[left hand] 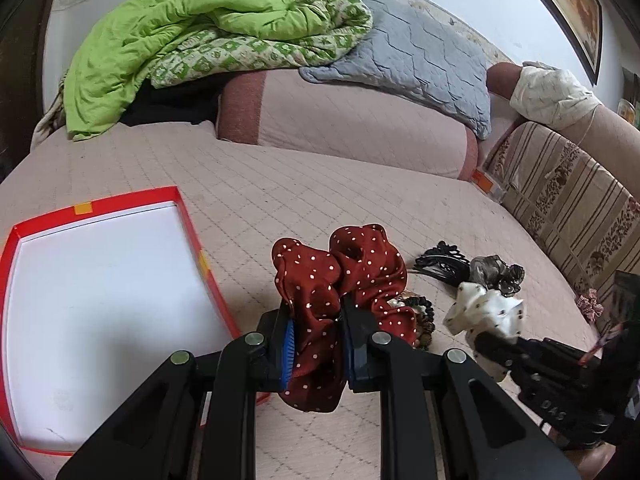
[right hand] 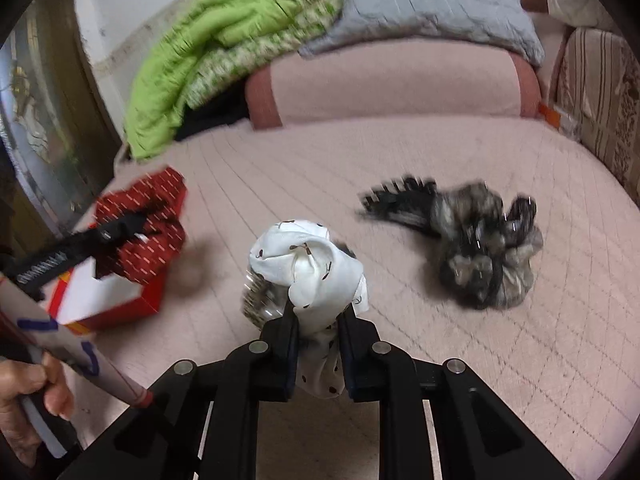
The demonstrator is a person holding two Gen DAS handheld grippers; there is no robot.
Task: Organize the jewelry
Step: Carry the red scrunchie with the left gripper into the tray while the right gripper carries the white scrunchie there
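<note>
While both are lifted off the bed [left hand: 280,184], the red dotted scrunchie [left hand: 340,280] is clamped in the closed left tool [left hand: 318,336] at the red box's [left hand: 120,200] three o'clock, presumably for dropping in; the white scrunchie [right hand: 308,264] is pinched by the right tool [right hand: 318,332].

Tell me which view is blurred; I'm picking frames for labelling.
Right wrist view: motion blur smears the grey scrunchie and green quilt; the right tongs and white scrunchie stay sharp. Left wrist view: crisp throughout, red scrunchie dots clear, only fisheye bending at edges.
</note>
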